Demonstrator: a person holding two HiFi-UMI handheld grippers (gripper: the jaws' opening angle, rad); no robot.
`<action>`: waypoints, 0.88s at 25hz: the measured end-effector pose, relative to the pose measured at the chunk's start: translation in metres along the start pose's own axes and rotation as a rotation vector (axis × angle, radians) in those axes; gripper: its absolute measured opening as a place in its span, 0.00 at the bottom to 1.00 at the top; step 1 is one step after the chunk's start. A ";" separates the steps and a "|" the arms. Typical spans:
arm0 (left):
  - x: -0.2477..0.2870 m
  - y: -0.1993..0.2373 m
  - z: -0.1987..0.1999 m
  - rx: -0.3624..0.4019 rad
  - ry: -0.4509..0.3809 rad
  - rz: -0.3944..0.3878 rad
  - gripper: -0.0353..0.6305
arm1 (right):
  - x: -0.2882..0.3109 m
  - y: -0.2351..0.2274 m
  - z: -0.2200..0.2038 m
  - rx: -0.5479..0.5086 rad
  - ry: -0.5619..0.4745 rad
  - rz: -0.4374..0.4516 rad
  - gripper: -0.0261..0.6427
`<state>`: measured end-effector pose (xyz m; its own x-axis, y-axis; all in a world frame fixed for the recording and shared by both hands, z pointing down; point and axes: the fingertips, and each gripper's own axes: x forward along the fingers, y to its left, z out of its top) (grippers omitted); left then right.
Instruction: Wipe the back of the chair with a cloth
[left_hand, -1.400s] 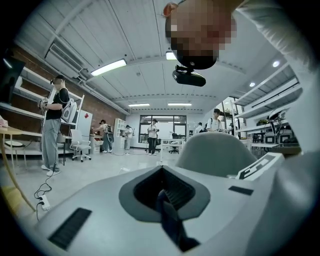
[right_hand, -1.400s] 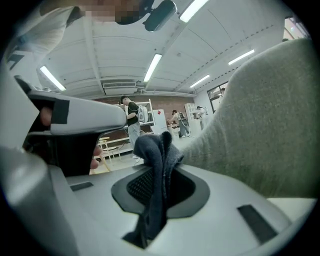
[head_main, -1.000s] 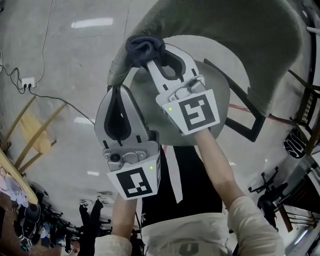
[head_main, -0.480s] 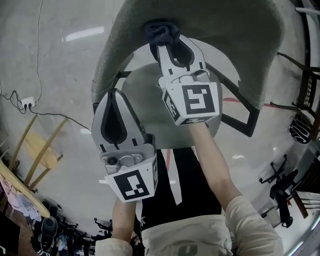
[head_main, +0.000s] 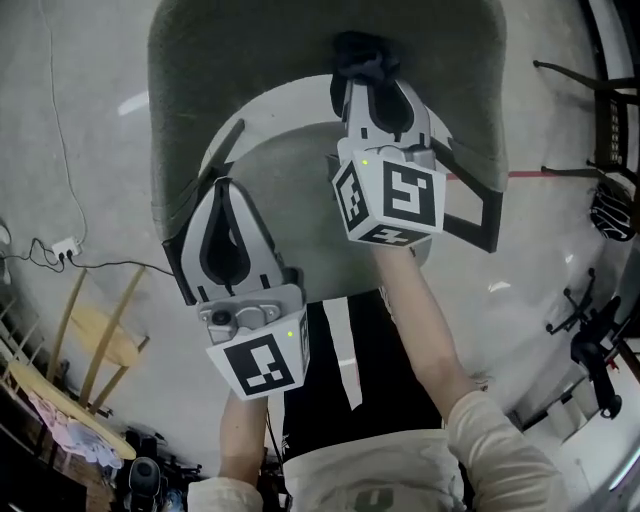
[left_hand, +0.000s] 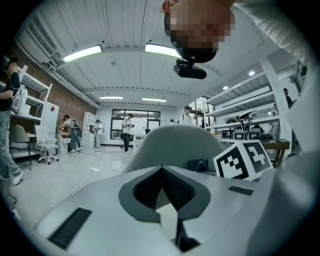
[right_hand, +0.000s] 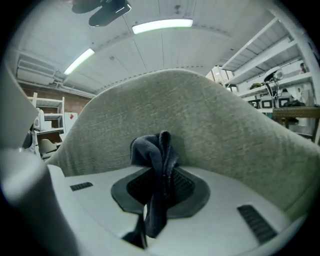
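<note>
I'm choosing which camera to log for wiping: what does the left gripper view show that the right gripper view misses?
Left only: people across the room, and the marker cube of the right tool. Right only: how that tool's jaws clamp the dark cloth at the grey chair back. Both: the chair back, ceiling lights, some of that cloth.

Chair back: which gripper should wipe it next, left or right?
Right, probably. The right gripper has its jaws shut on the dark cloth, right at the chair back. The left gripper is shut on nothing and sits lower, near the backrest's edge.
</note>
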<state>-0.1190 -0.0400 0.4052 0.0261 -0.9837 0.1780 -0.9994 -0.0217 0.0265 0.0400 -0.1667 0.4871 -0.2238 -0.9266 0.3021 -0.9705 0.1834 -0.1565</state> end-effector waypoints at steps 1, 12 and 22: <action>0.002 -0.004 -0.001 0.007 0.007 -0.015 0.08 | -0.003 -0.008 0.002 0.001 -0.007 -0.024 0.13; 0.027 -0.059 -0.004 0.034 0.015 -0.190 0.08 | -0.055 -0.086 0.020 0.025 -0.083 -0.284 0.13; 0.032 -0.108 -0.007 0.065 0.024 -0.351 0.08 | -0.119 -0.136 0.014 0.028 -0.108 -0.487 0.13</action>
<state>-0.0101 -0.0673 0.4152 0.3675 -0.9100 0.1919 -0.9289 -0.3694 0.0271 0.2004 -0.0859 0.4589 0.2664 -0.9315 0.2476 -0.9570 -0.2862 -0.0473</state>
